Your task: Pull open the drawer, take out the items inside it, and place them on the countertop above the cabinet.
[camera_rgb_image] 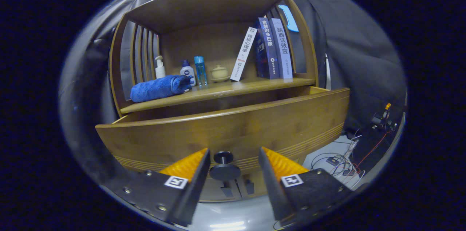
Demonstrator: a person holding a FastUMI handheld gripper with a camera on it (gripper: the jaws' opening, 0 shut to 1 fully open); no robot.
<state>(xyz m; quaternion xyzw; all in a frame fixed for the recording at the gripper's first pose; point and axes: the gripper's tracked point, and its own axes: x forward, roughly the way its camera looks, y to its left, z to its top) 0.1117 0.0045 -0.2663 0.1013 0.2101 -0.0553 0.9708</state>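
Note:
The wooden drawer (225, 129) of the cabinet stands pulled out toward me, its front panel wide across the view. Its dark round knob (224, 165) sits between my fingertips, with a gap on each side. My gripper (233, 156) is open around the knob and touches nothing. The drawer's inside is hidden behind its front panel. Above it runs the countertop (233, 91), holding a rolled blue towel (160, 87), a pump bottle (160, 67), a white bottle (188, 72), a blue bottle (200, 70), a small lidded pot (220, 72) and three books (267, 49).
The cabinet's shelf has slatted sides (140, 56) and a roof above the countertop. Below the drawer, lower cabinet doors with small handles (238, 187) show. Cables and small devices (346, 158) lie on the floor to the right.

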